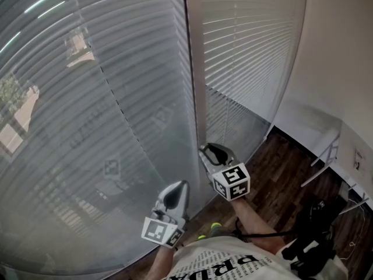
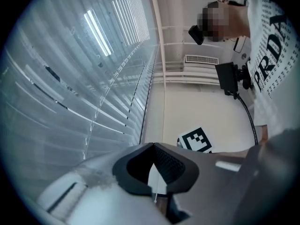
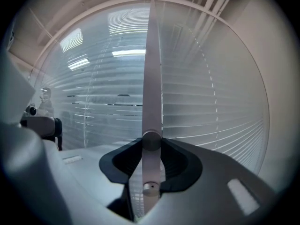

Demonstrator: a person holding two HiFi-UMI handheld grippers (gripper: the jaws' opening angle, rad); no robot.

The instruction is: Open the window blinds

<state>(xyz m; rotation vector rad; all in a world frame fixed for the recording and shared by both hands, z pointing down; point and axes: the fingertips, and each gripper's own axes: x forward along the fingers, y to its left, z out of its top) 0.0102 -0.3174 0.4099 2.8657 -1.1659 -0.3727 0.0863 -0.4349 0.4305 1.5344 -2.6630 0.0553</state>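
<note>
**Blinds (image 1: 87, 127) lowered, right gripper (image 1: 213, 151) clamped on the rod (image 3: 150, 172)**

Window blinds fill the far side of the scene. The wide one on the left hangs fully down, its slats grey and lying close. Dim building shapes show near its left edge. A brighter blind (image 1: 245, 51) hangs to the right of it, also down. A pale upright frame post (image 1: 195, 69) stands between the two. Dark wood floor (image 1: 285, 168) runs along the near right, below a plain white wall (image 1: 344, 51).

The right gripper points level at the post, just in front of it. Its fingers pinch the pale rod, which hangs upright between them with a dark pad touching it on either side. Above the jaws the rod lines up with the post, and I cannot tell the two apart there.

The left gripper (image 1: 182, 188) sits nearer and to the left, apart from the right one, tilted slightly up toward the wide blind. Its fingertips are pressed together, with nothing I can make out held between them.

Each gripper carries a marker cube (image 1: 231, 181) at its near end.
</note>
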